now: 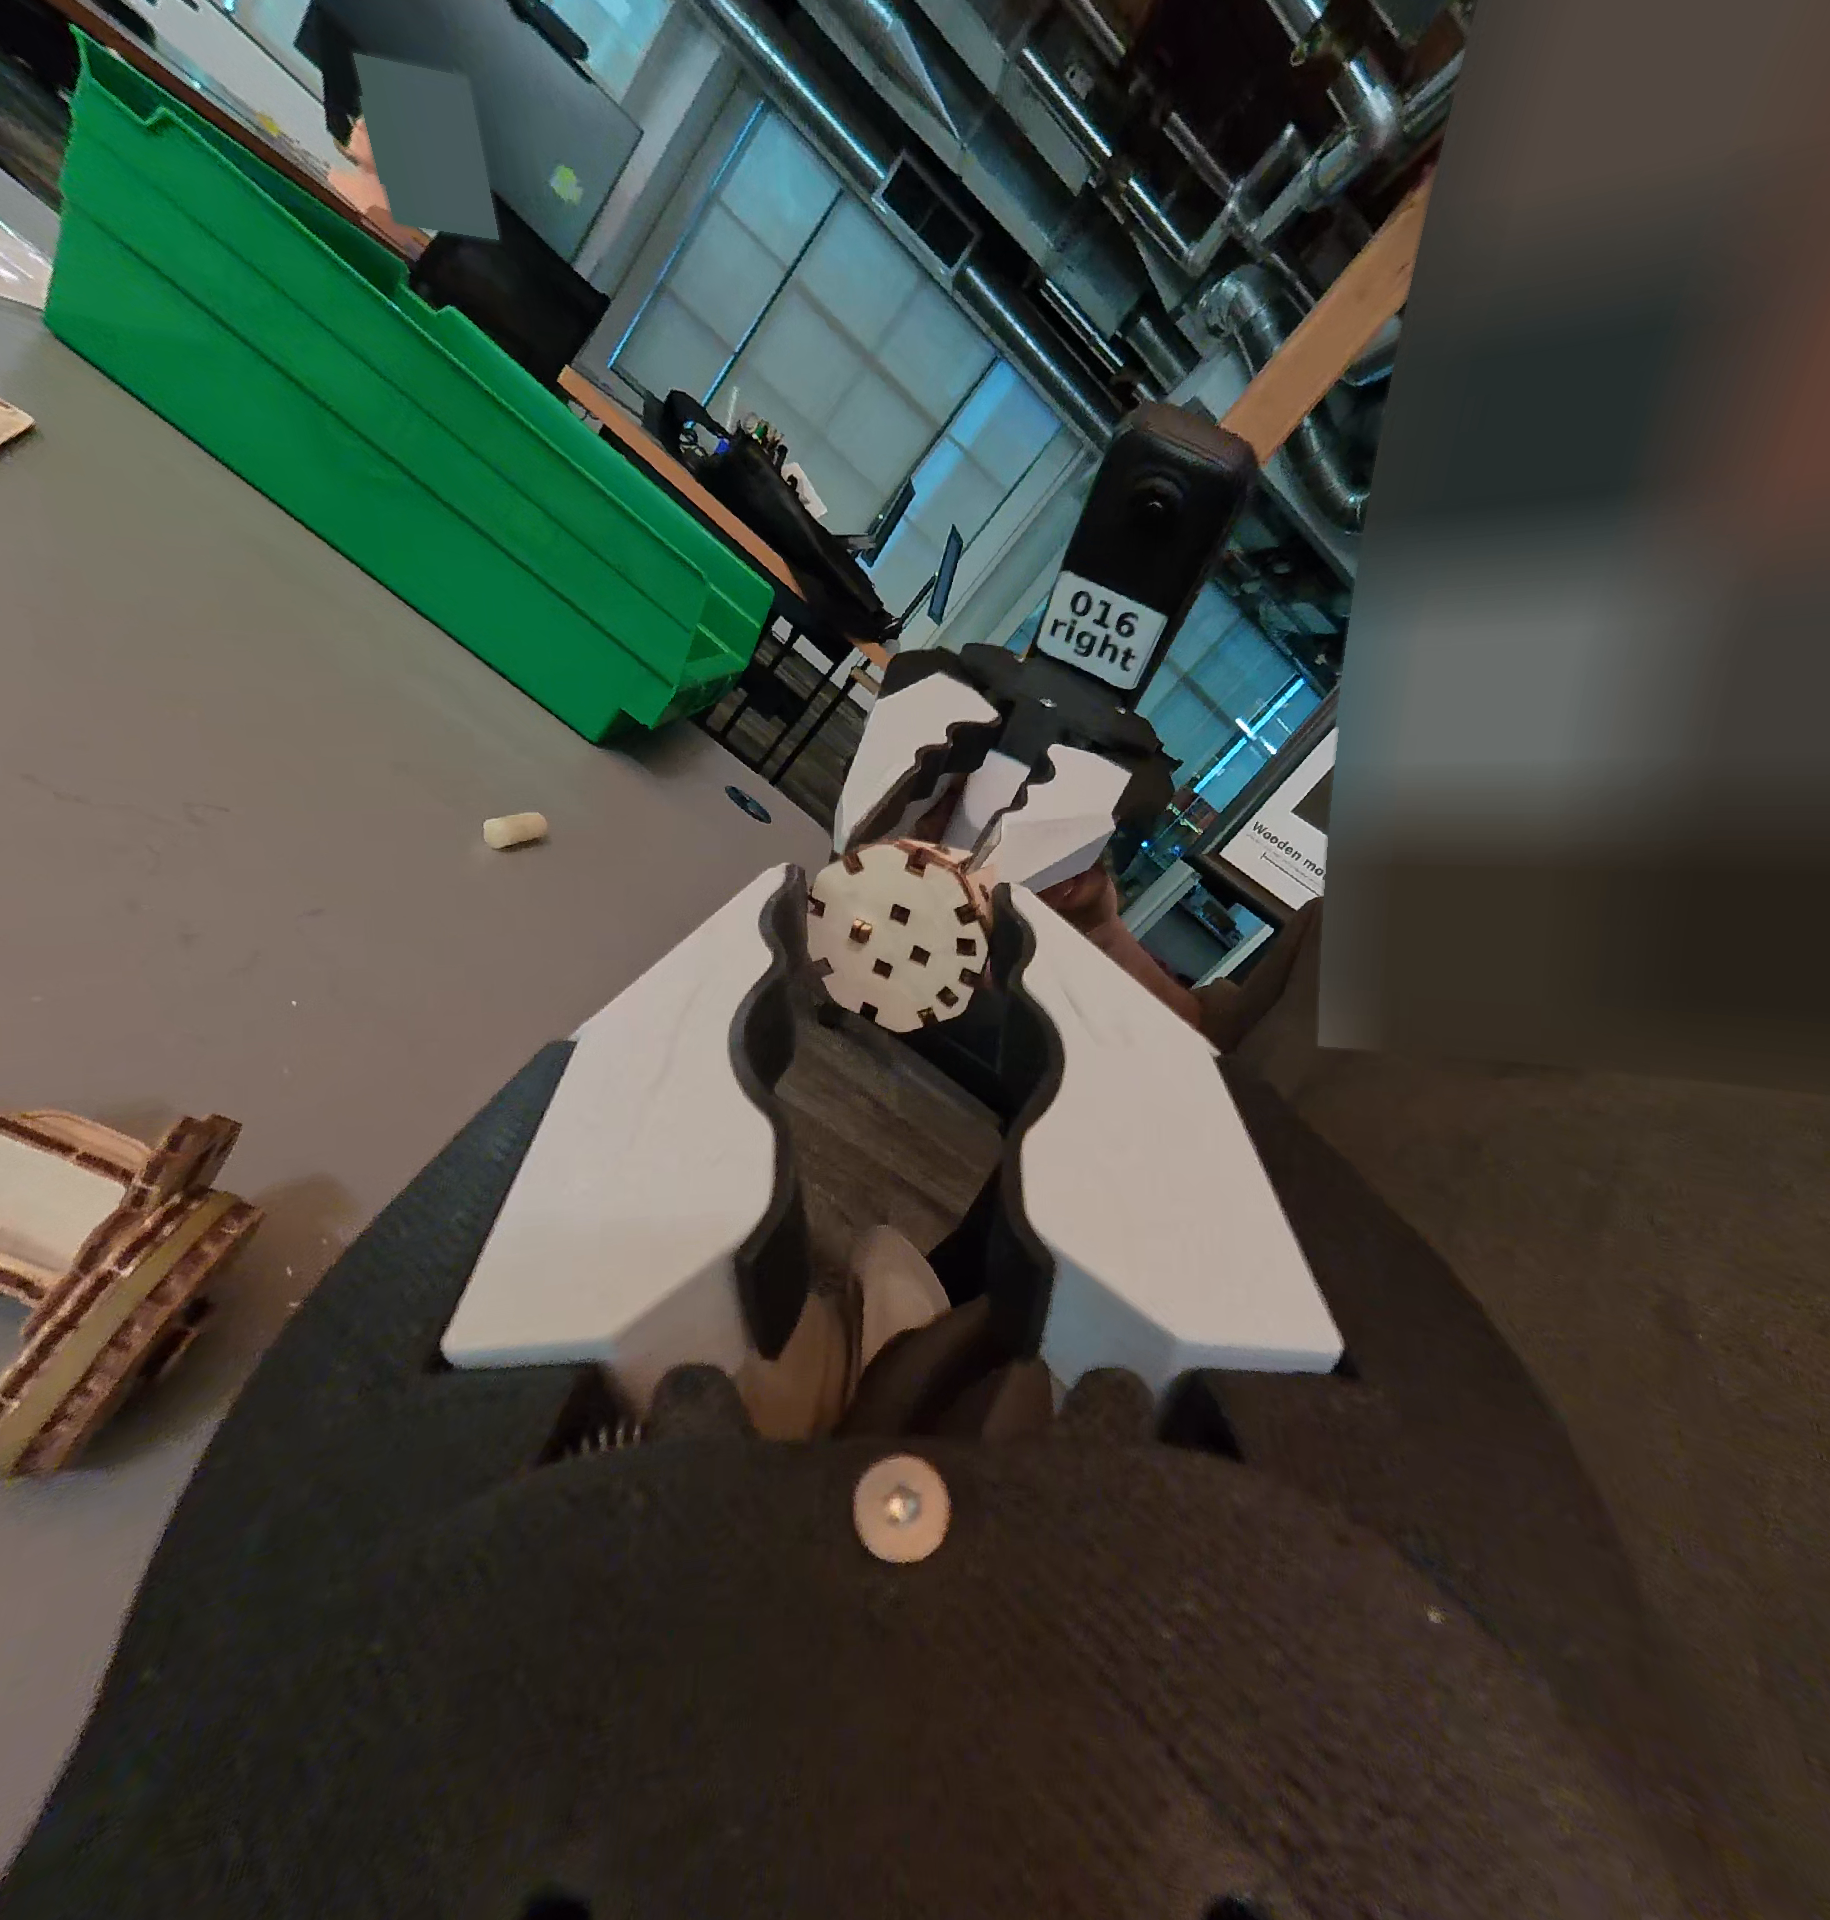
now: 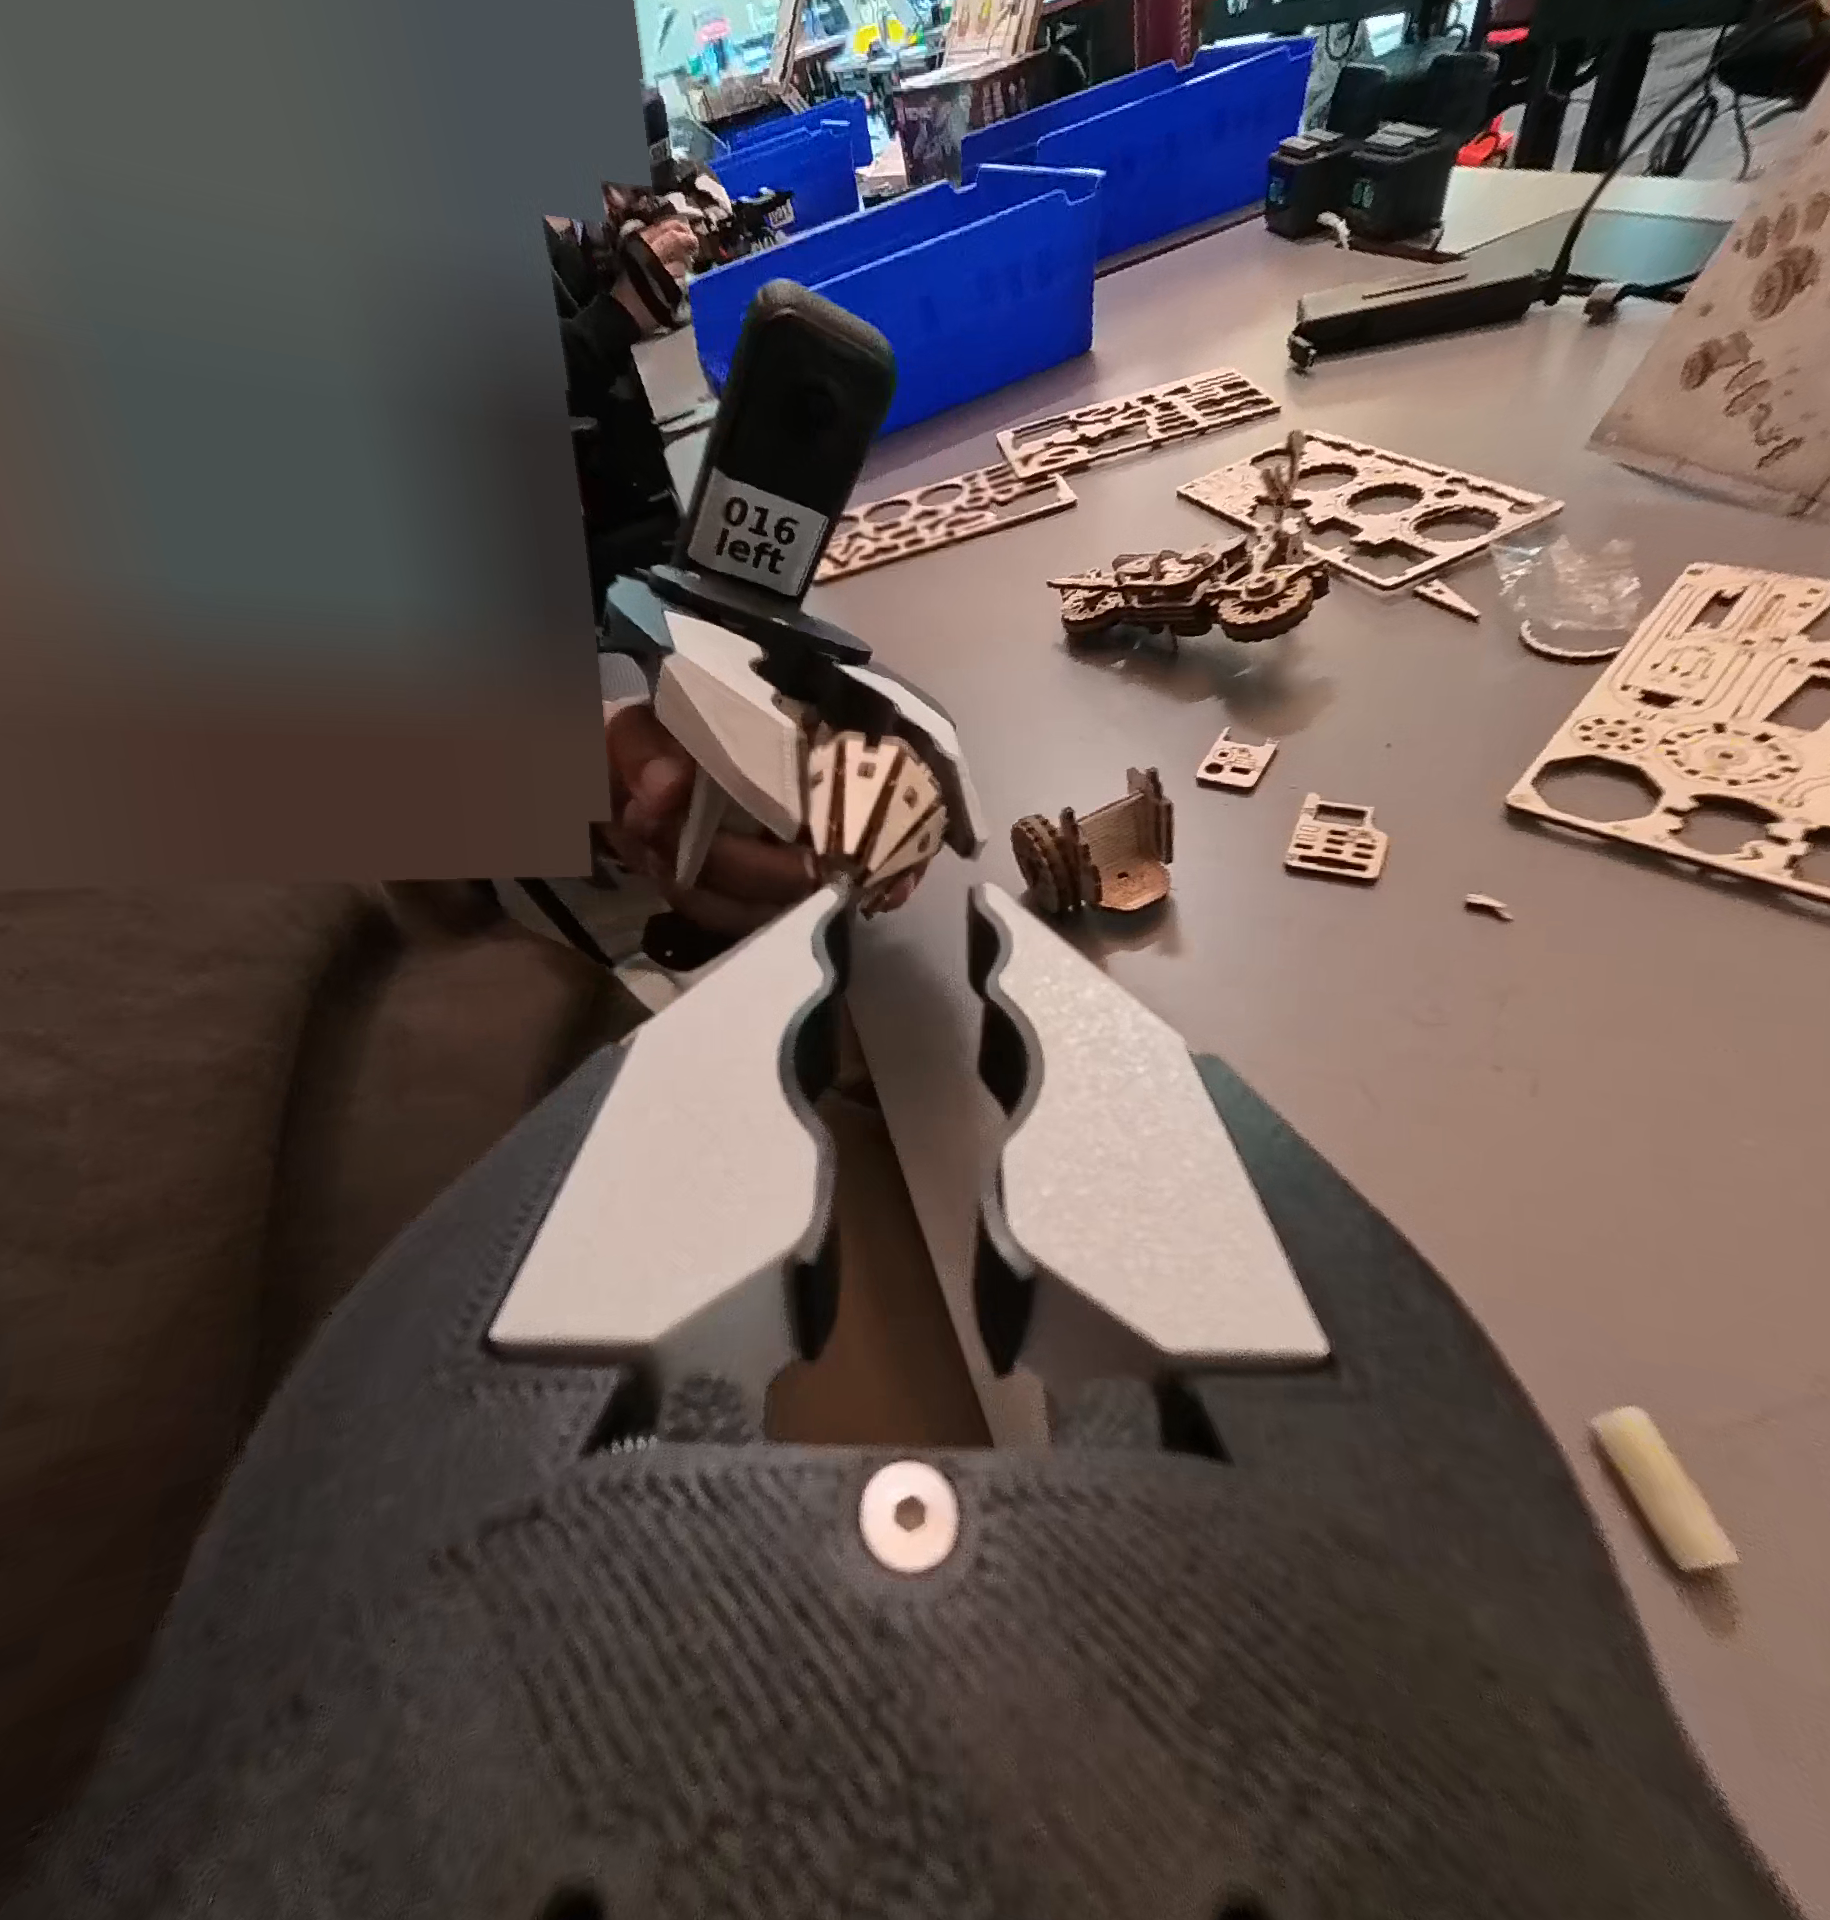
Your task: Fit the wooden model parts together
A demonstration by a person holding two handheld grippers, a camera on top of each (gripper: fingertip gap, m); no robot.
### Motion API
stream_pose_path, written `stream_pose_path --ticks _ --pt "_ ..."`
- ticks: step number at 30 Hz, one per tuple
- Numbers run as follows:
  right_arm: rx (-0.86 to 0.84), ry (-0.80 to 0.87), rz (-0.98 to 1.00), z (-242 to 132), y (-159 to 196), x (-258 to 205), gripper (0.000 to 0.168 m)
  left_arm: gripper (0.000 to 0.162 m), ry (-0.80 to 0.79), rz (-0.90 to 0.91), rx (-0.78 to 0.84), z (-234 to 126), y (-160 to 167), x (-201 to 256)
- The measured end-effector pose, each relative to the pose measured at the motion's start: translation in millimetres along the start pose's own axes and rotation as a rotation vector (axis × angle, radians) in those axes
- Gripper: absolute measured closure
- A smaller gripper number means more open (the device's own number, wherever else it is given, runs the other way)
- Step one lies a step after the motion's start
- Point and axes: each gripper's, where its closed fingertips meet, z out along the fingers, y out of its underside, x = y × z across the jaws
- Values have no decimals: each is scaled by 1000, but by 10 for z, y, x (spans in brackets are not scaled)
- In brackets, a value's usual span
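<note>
My left gripper [image 1: 895, 914] is shut on a round wooden drum part [image 1: 895, 951] with small square slots in its pale face, held at the fingertips above the grey table [image 1: 215, 779]. The right wrist view shows this drum [image 2: 875, 810] from the side, in the left gripper [image 2: 880, 836]. My right gripper [image 2: 911, 904] is open and empty, its left fingertip [image 2: 833, 909] just under the drum. In the left wrist view the right gripper [image 1: 952, 831] faces mine from behind the drum, jaws spread.
A green bin [image 1: 371, 395] stands at the back left. A wooden sub-assembly [image 1: 90, 1278] and a small white peg [image 1: 514, 829] lie on the table. To the right are a small wooden assembly [image 2: 1098, 842], a wooden motorcycle [image 2: 1181, 603], part sheets [image 2: 1721, 727], blue bins [image 2: 921, 301] and a white stick [image 2: 1659, 1496]. Less than 4 cm separates the two grippers' tips. The white stick [image 2: 1659, 1496] is about 15 cm from my right fingertips. The left camera catches it too, in the left wrist view [image 1: 521, 827].
</note>
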Motion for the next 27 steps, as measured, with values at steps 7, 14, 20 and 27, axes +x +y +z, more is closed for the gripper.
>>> stream_pose_path --ticks 7,14,20,27 --pt "-75 66 -107 7 69 19 145 130 -33 40 -67 -7 67 -33" --pt "-100 65 -44 21 107 27 148 129 -59 92 -95 -20 85 -49" --pt "-100 64 -21 17 111 35 147 129 -58 91 -94 -18 88 -52" --pt "-91 63 -9 9 96 41 149 129 -62 98 -88 -14 83 -52"
